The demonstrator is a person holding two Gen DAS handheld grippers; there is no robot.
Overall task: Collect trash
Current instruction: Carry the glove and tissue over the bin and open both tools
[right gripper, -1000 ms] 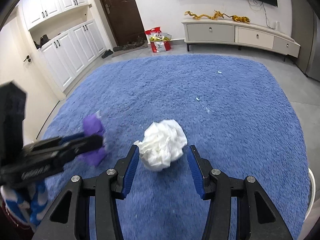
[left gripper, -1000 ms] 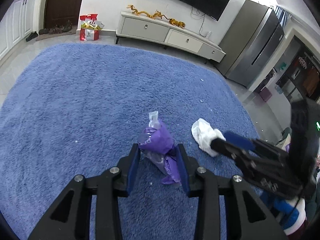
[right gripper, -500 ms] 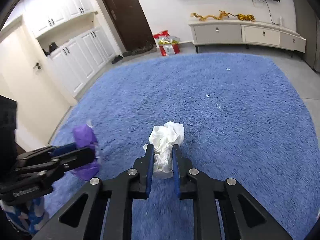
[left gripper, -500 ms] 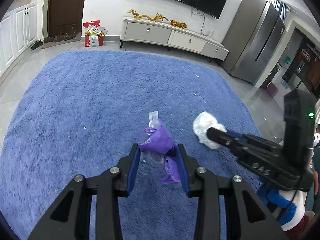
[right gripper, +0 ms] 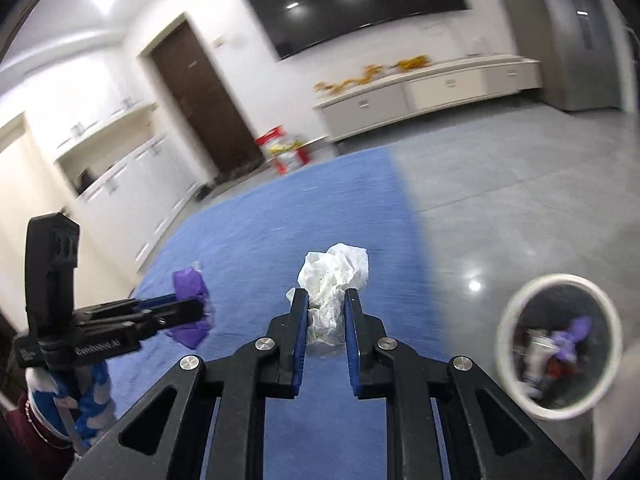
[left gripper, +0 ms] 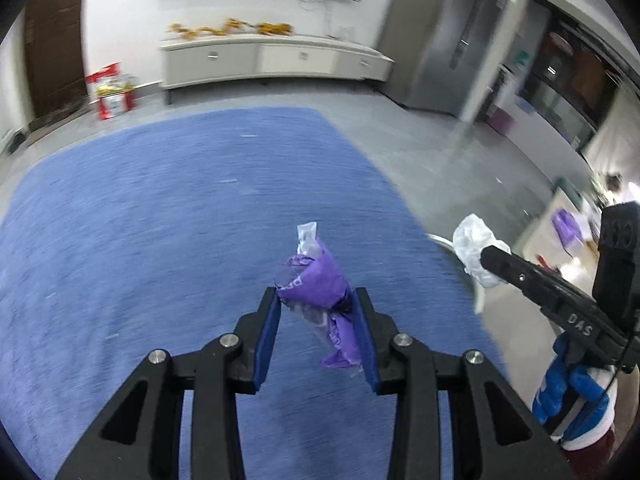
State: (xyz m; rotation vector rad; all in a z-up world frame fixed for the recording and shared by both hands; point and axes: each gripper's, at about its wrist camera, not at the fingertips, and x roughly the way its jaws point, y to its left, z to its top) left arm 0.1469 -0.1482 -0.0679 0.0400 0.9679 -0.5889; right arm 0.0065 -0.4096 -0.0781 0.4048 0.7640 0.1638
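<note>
I have both pieces of trash in hand and am on the carry step. My left gripper has its fingers clamped on the purple wrapper, lifted clear of the blue rug. My right gripper has its fingers pinched tight on the white crumpled tissue, also off the floor. In the right wrist view the white-rimmed trash bin stands on the grey tile floor, beside the rug's edge at lower right, with some purple and other scraps already inside. I judge that the next move is to bring each gripper over the bin's mouth and let go, 1 at a time. The room is blurred: a low white cabinet under a wall-mounted TV.
</note>
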